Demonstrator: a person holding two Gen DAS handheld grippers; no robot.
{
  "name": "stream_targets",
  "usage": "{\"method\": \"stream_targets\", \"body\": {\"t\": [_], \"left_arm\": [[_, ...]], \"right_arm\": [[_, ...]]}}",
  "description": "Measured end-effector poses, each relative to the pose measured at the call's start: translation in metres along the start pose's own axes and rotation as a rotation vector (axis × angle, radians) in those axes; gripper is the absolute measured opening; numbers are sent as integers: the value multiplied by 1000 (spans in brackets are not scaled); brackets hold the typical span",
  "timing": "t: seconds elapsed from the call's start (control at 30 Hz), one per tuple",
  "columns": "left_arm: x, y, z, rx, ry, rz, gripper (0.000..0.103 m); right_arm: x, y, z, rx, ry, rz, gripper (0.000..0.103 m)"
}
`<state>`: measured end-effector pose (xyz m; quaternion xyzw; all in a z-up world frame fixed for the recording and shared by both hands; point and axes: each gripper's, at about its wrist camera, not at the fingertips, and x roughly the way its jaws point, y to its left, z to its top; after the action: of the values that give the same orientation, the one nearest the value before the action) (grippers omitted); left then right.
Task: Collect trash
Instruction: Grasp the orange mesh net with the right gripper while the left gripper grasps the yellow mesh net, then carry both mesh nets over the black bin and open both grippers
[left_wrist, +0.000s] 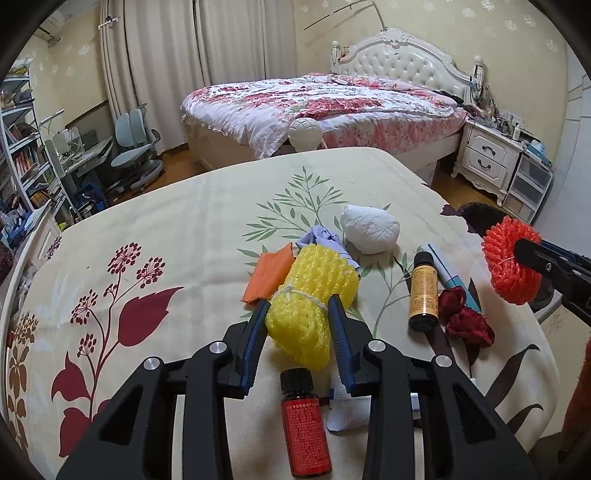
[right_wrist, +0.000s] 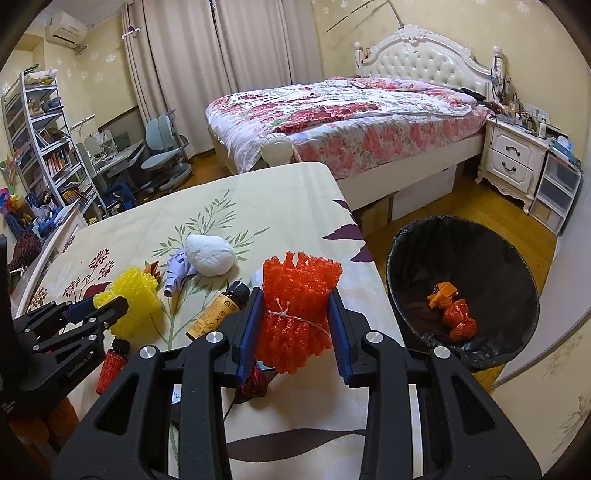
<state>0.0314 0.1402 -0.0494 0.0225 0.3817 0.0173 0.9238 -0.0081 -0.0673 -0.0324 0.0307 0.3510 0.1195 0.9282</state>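
We see the left gripper (left_wrist: 297, 308) pinching the yellow foam net (left_wrist: 310, 295), which rests on the table (left_wrist: 177, 229). The right gripper (right_wrist: 295, 306) squeezes the red foam net (right_wrist: 295, 306) above the table's edge, with the black-lined trash bin (right_wrist: 491, 266) just beside it.

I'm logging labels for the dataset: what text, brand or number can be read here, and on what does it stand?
"GenRobot.AI": white print on the black body of the left gripper, seen from the right wrist.
Red-labelled small bottle: print too small to read.
Amber bottle with yellow label: print blurred, unreadable.
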Motion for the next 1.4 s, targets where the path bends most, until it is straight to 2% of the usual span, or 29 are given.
{"method": "stream_targets", "body": {"t": [0.33,0.67,0.93,1.4], "left_arm": [[-37,-23,17,-28,-131,-42,35],[-26,-91,52,34,-197,-145,35],[-2,-151,74,73,-205,-207,35],[54,-221,87,153,-160,-215,35]], "right_arm": [[-16,-22,6,-24,-52,-71,34],[-26,-74,24,-9,-106,-178,34],[-18,-123,32,31,-125,-251,34],[11,-185,34,119,-104,-286,34]]}}
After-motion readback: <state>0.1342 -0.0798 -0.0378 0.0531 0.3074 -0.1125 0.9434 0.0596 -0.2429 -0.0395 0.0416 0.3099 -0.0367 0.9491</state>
